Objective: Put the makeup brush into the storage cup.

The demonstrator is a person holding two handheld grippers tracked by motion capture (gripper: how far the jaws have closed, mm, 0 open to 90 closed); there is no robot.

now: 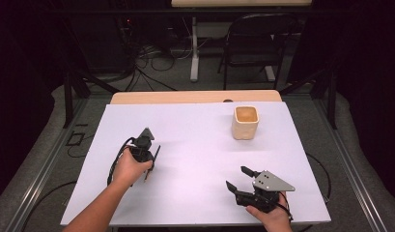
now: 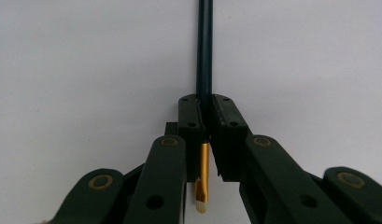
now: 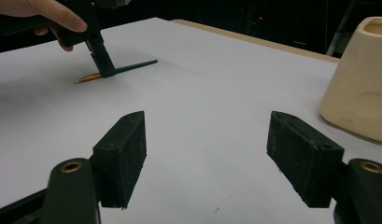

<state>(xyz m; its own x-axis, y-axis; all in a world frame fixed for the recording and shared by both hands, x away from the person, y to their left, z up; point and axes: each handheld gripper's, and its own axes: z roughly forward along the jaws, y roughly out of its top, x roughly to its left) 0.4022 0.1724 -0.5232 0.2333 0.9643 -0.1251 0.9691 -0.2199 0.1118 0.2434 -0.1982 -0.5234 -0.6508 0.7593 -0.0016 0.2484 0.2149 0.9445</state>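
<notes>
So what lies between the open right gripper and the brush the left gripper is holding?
Nothing: in the right gripper view, only bare white table stretches from the right gripper to the brush clamped in the left gripper. The cream cup stands off to the side.

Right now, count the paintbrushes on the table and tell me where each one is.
1. The paintbrush lies on the white sheet at the table's left side, clamped between the left gripper jaws. None stick out of the cup.

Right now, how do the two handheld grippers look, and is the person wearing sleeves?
Both the left gripper and the right gripper are black, with two block-shaped jaws and brass-coloured pivot rivets. Each carries a grey three-cornered plate and trails a black cable. Both forearms are uncovered, without sleeves.
</notes>
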